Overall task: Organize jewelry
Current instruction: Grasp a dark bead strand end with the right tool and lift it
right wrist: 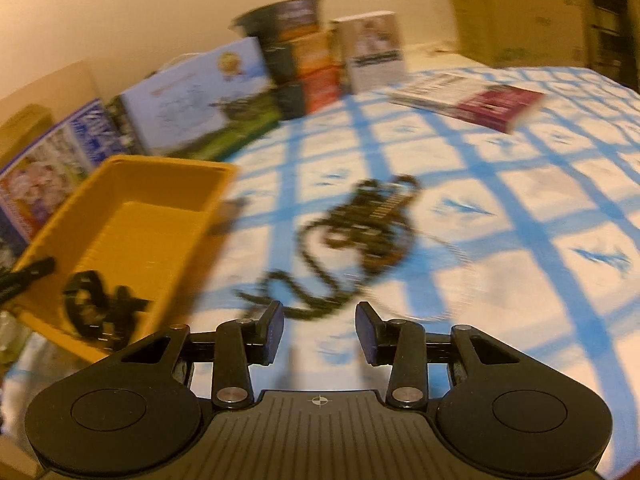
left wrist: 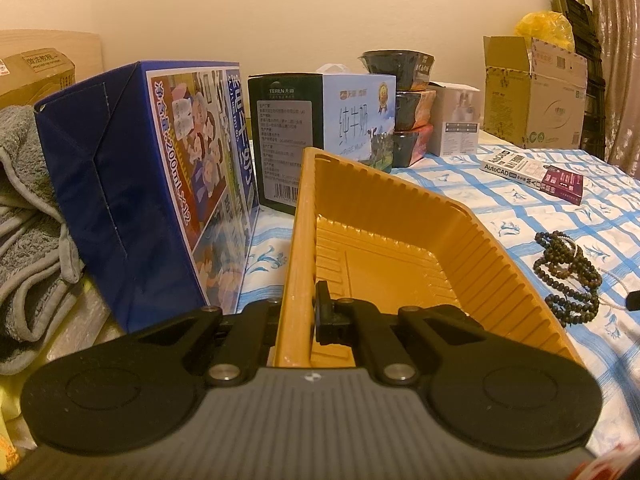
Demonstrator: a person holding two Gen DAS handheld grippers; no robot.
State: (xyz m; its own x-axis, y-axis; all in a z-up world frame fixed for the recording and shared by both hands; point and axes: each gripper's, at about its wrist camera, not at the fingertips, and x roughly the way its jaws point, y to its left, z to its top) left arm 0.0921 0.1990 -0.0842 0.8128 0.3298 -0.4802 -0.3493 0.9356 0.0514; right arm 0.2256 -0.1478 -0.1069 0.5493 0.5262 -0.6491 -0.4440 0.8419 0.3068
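Observation:
A yellow ribbed plastic tray rests on the blue-checked cloth. My left gripper is shut on the tray's near left rim. A pile of dark bead strings lies on the cloth right of the tray. In the blurred right wrist view the bead pile lies just ahead of my right gripper, which is open and empty above the cloth. The tray sits to its left, with the left gripper's fingers on its near edge.
A blue milk carton box and a green-and-white milk box stand close behind the tray. Stacked food bowls, a white box and a cardboard box line the back. An AutoCAD book lies far right. Grey towels lie left.

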